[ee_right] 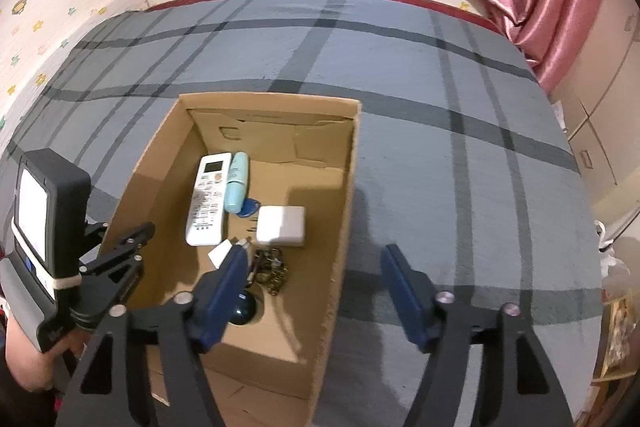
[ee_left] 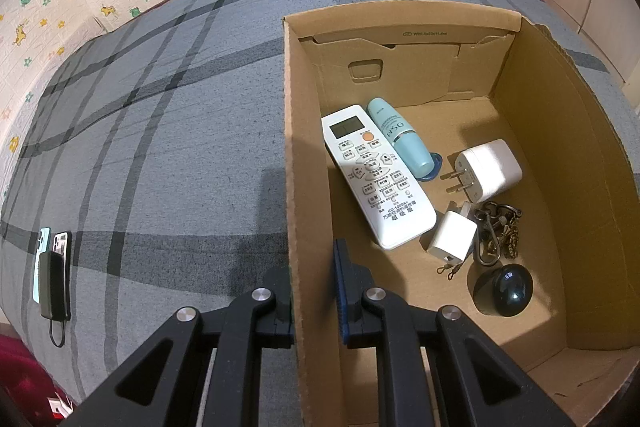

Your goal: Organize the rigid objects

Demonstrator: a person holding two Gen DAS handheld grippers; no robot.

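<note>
Left hand-held gripper (ee_left: 314, 291) clamped on the near-left wall of the cardboard box (ee_left: 304, 155), presumably to steady it, remote (ee_left: 376, 175) and chargers inside just ahead; right hand-held gripper (ee_right: 316, 291) spread open, empty, astride the right wall.

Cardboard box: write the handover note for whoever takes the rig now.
Left tool: shut on the cardboard box, clamping its left wall.
Right tool: open, empty, straddling the box's right wall.
In the box: white remote, teal bottle, blue tag, large white charger, small white charger, keychain, dark round object.
Done: these items are boxed.
Left: on the bedspread lie two phones and a power bank, well left of the box, possibly next.
</note>
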